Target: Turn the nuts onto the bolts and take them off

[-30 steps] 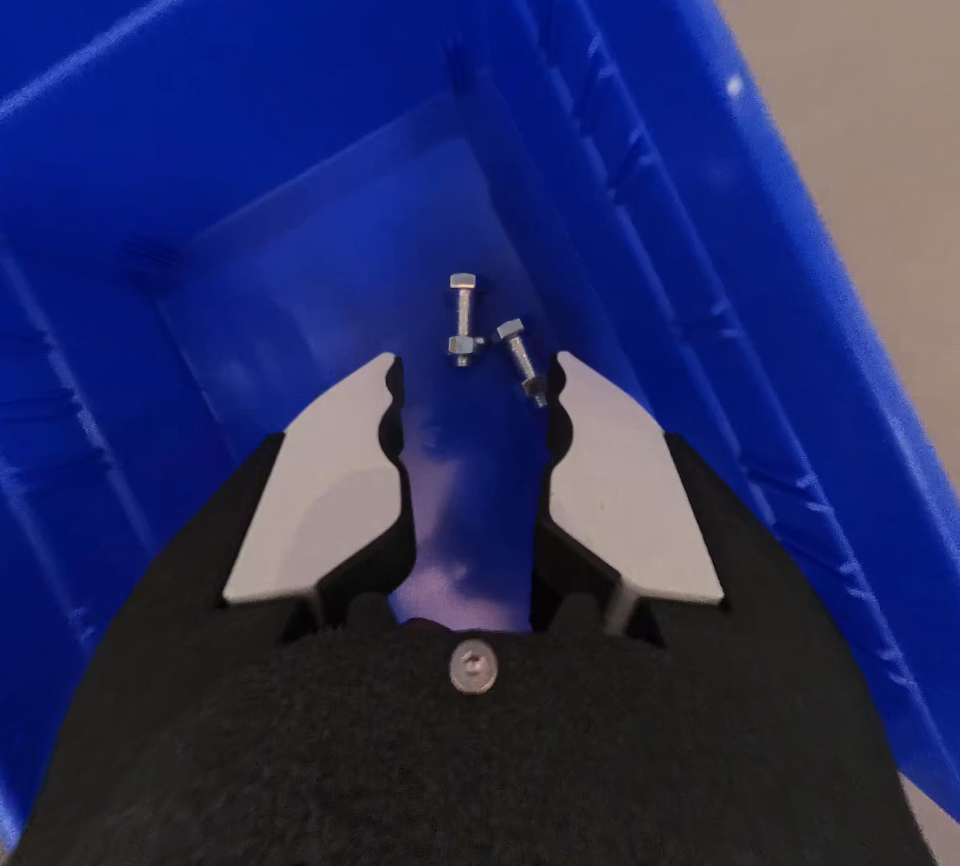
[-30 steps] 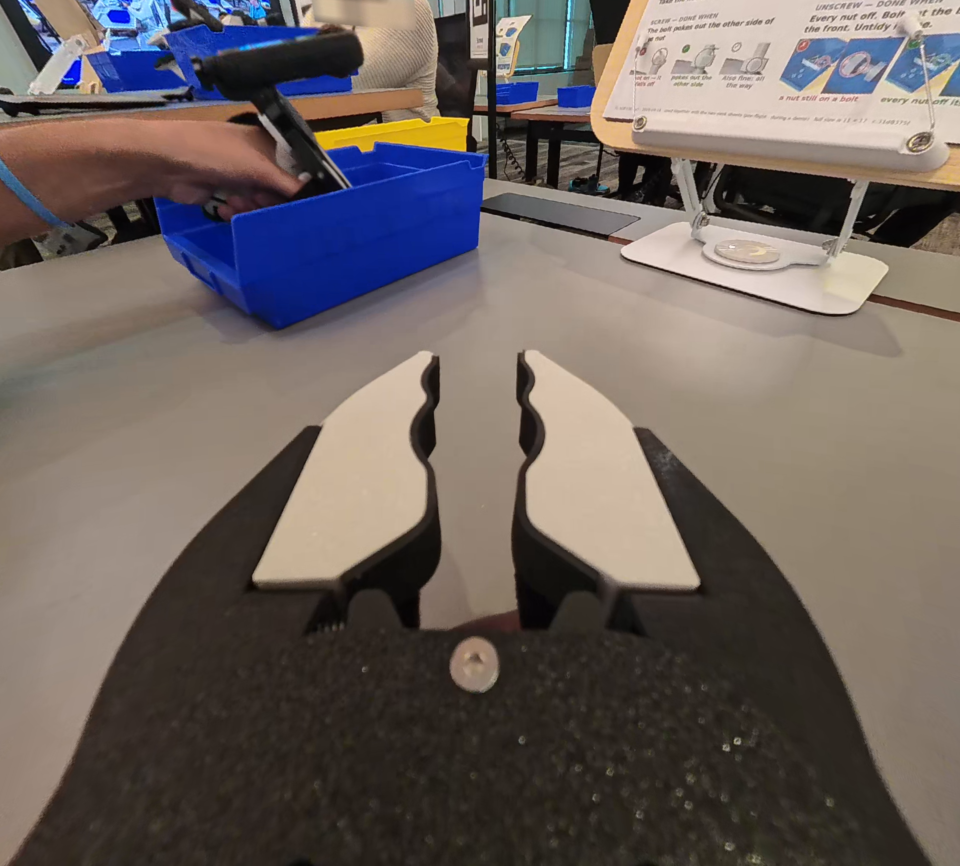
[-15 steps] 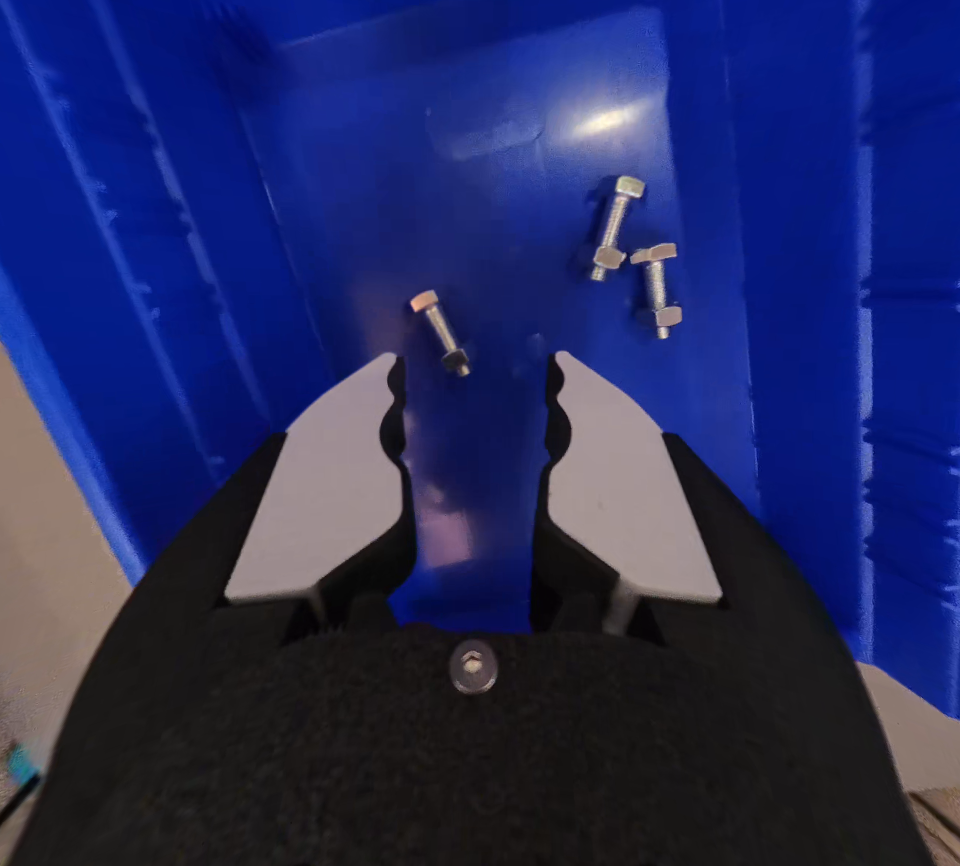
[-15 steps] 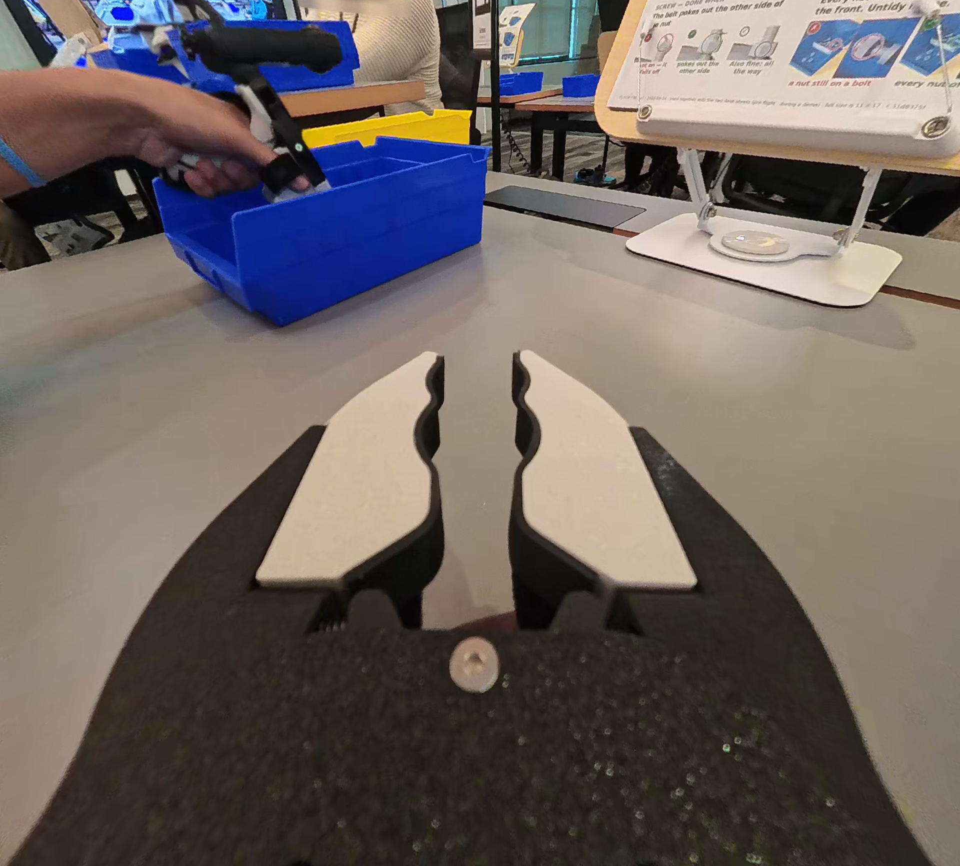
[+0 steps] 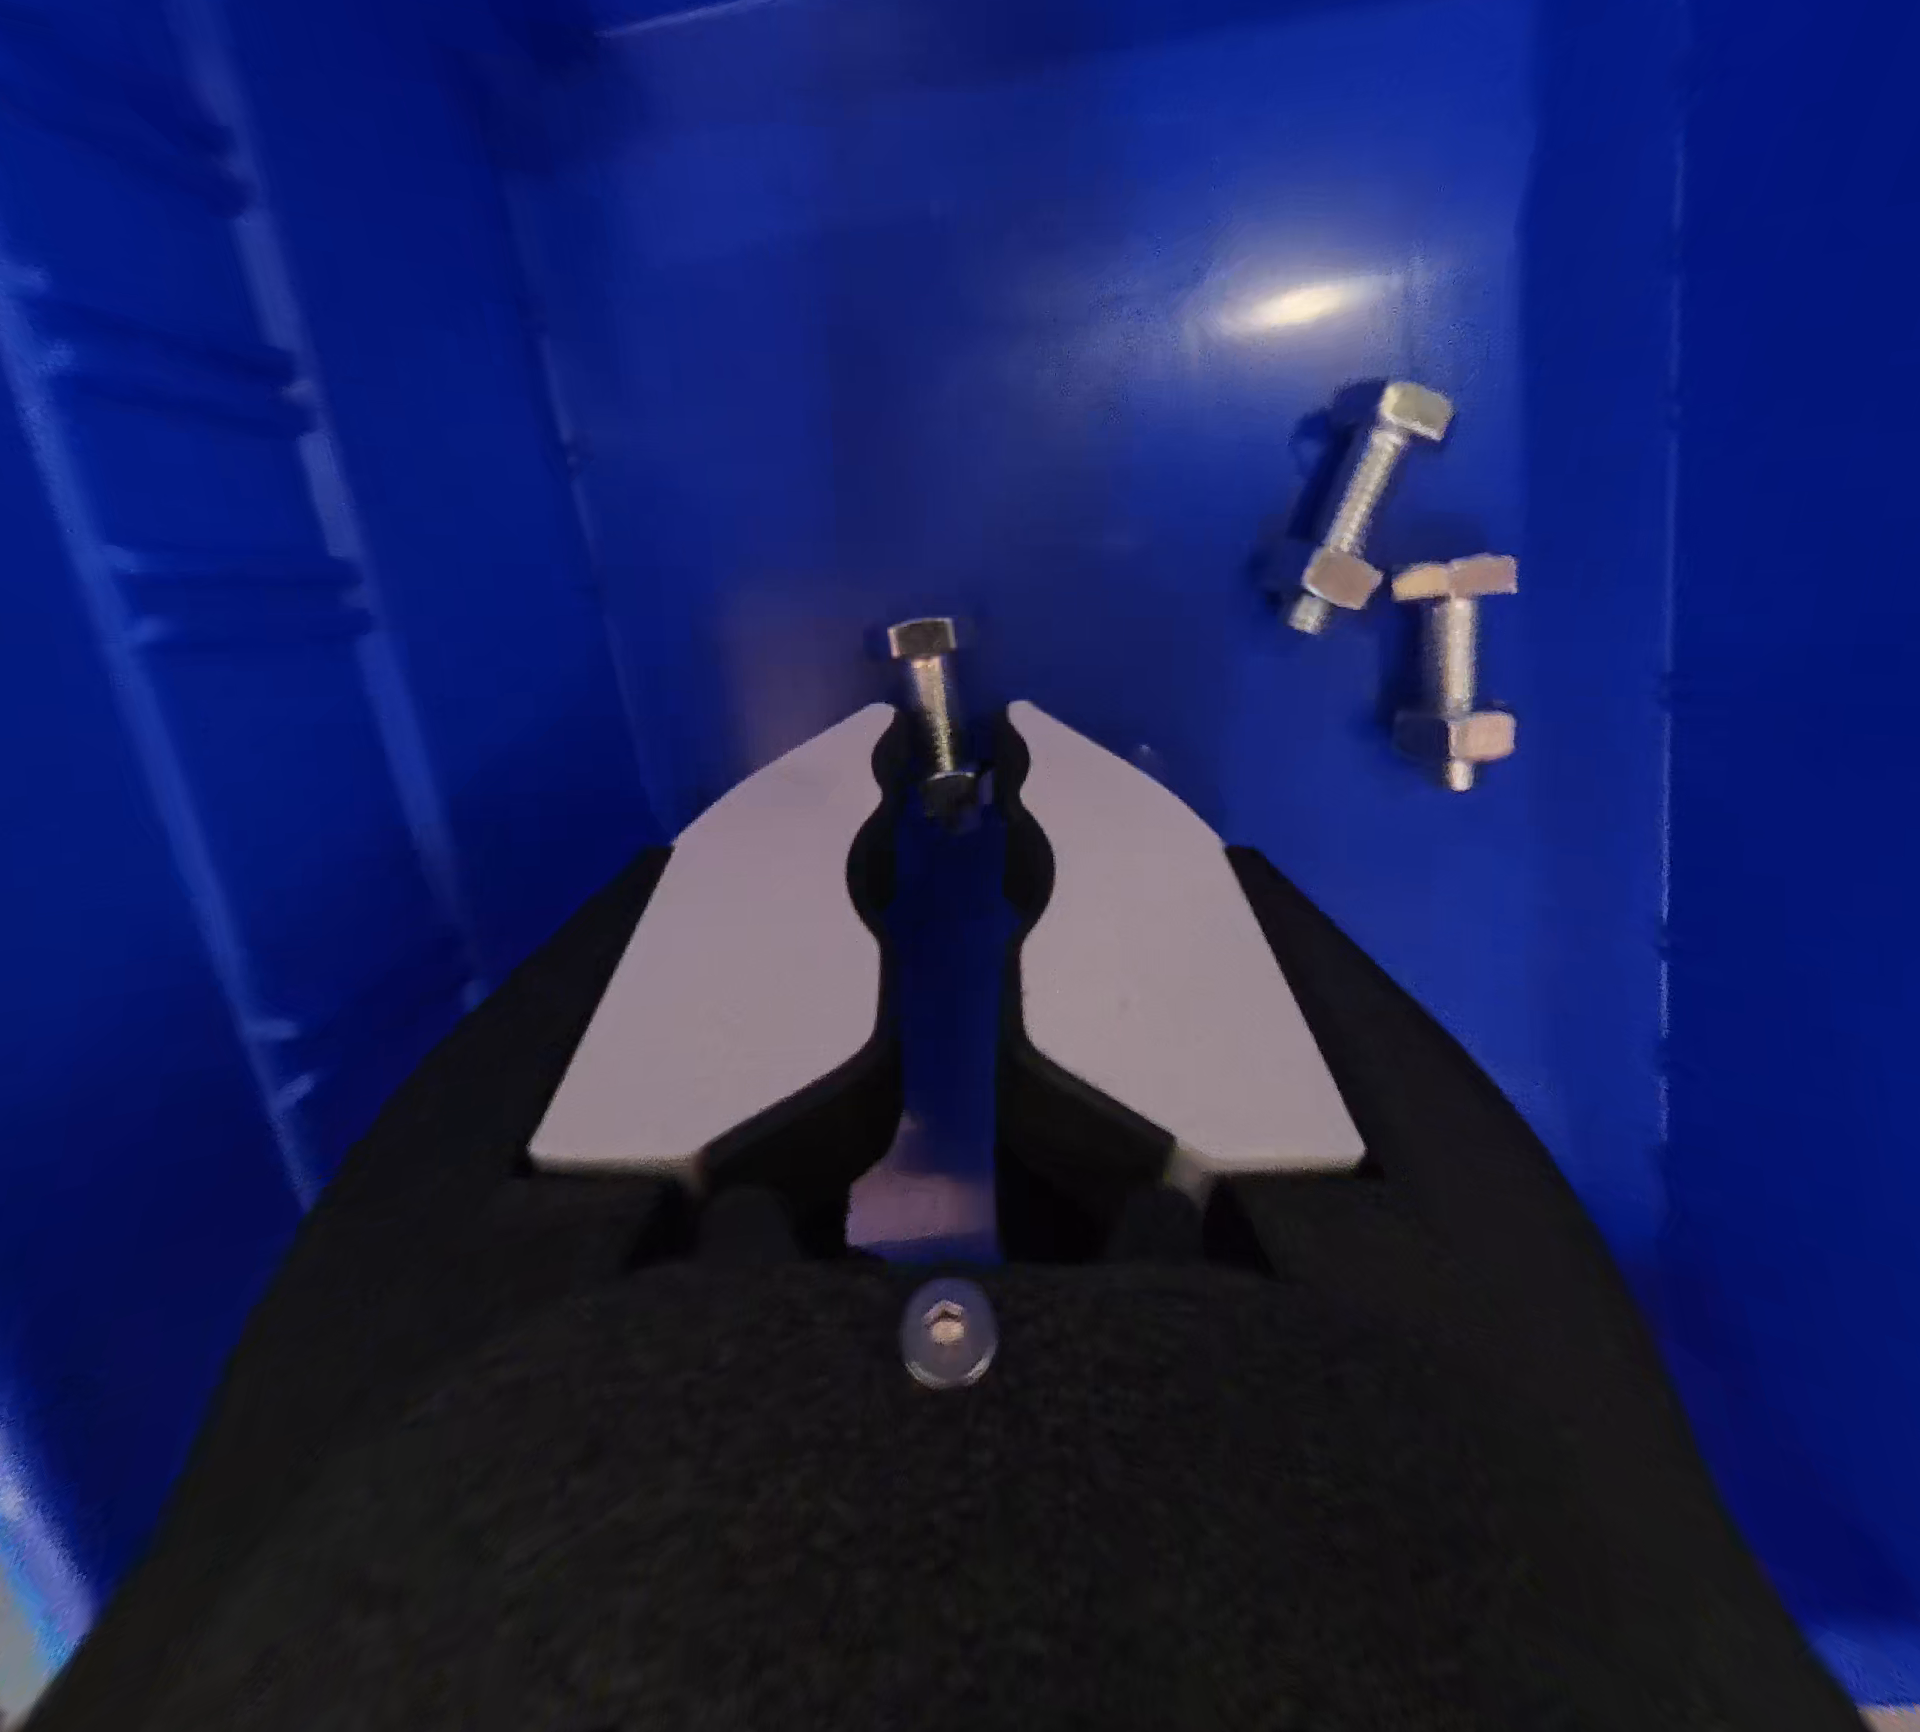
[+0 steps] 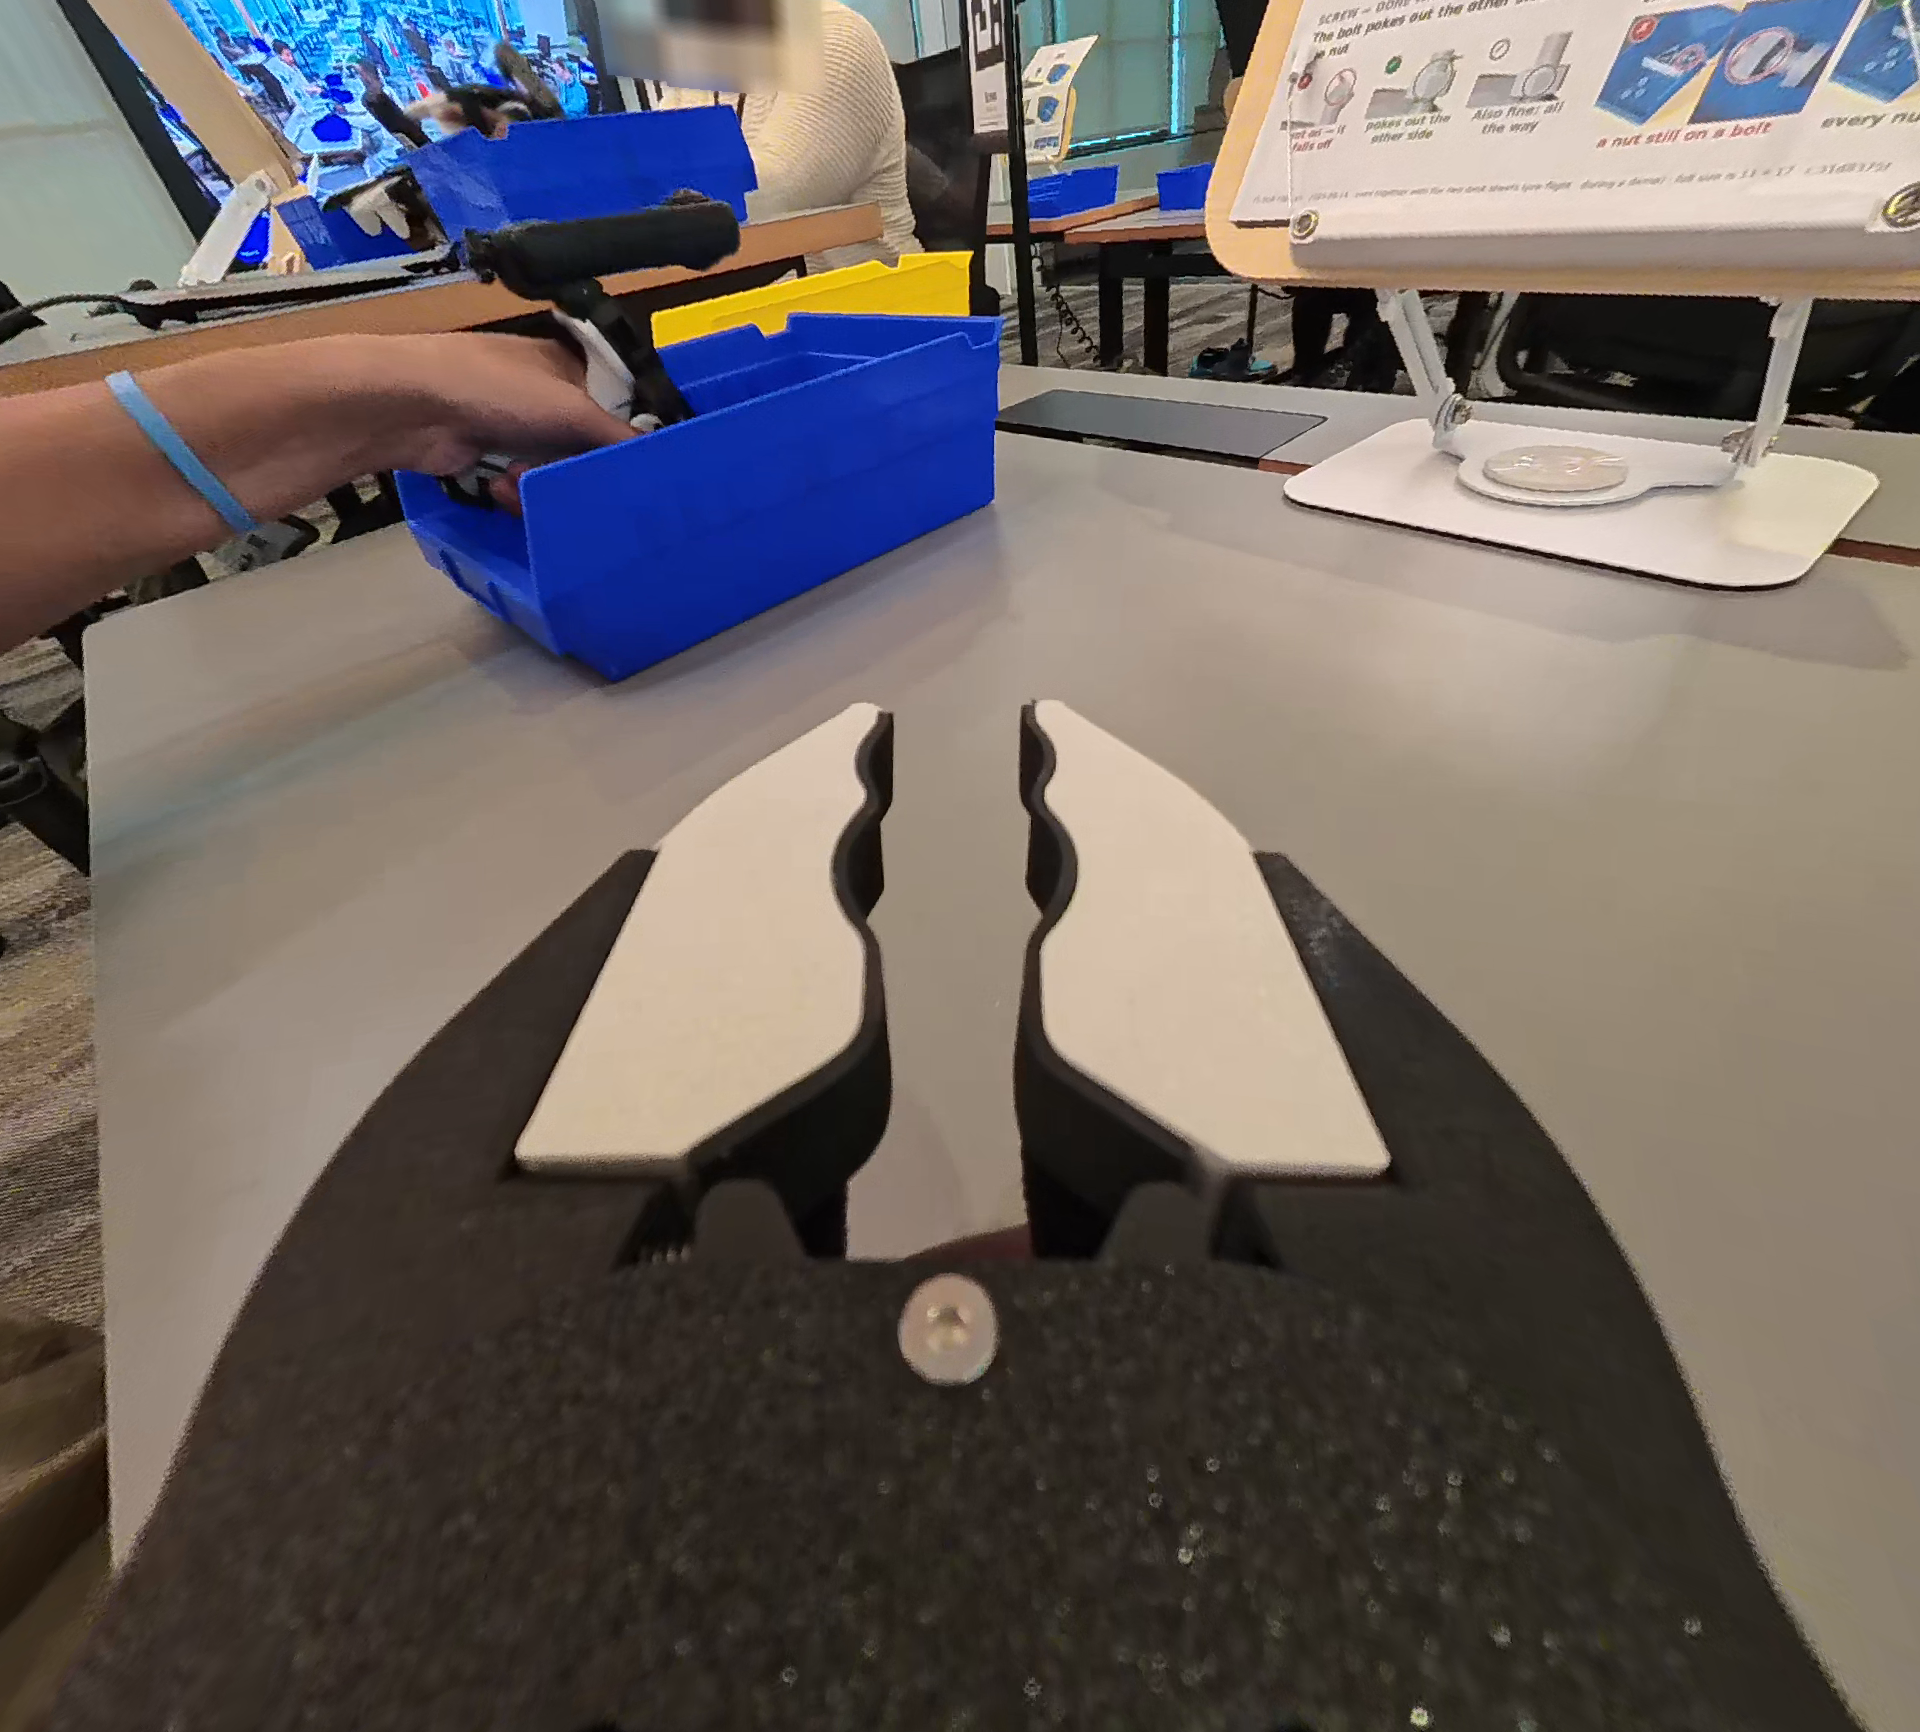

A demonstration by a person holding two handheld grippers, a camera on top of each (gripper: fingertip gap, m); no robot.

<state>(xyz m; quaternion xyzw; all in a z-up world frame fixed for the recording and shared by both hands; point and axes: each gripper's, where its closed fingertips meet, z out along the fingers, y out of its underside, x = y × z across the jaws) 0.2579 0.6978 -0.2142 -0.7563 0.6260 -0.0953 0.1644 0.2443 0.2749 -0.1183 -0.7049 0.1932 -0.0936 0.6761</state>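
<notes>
Where half a second ago stood wide open short of the bolt (image 5: pixel 928 708) in the blue bin (image 5: pixel 343 539), now left gripper (image 5: pixel 943 747) jaws closing round it, grip uncertain; right gripper (image 6: pixel 956 747) idle, parted over the desk (image 6: pixel 1455 747).

I'm looking into a shared training lab: rows of counters (image 6: pixel 1351 747), blue bins (image 6: pixel 748 487), an instruction board (image 6: pixel 1579 41), a wall screen (image 6: pixel 343 41).

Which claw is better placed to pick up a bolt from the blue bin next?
Left. The left claw already straddles a bolt in the blue bin; the right claw hovers over bare table, away from it.
</notes>
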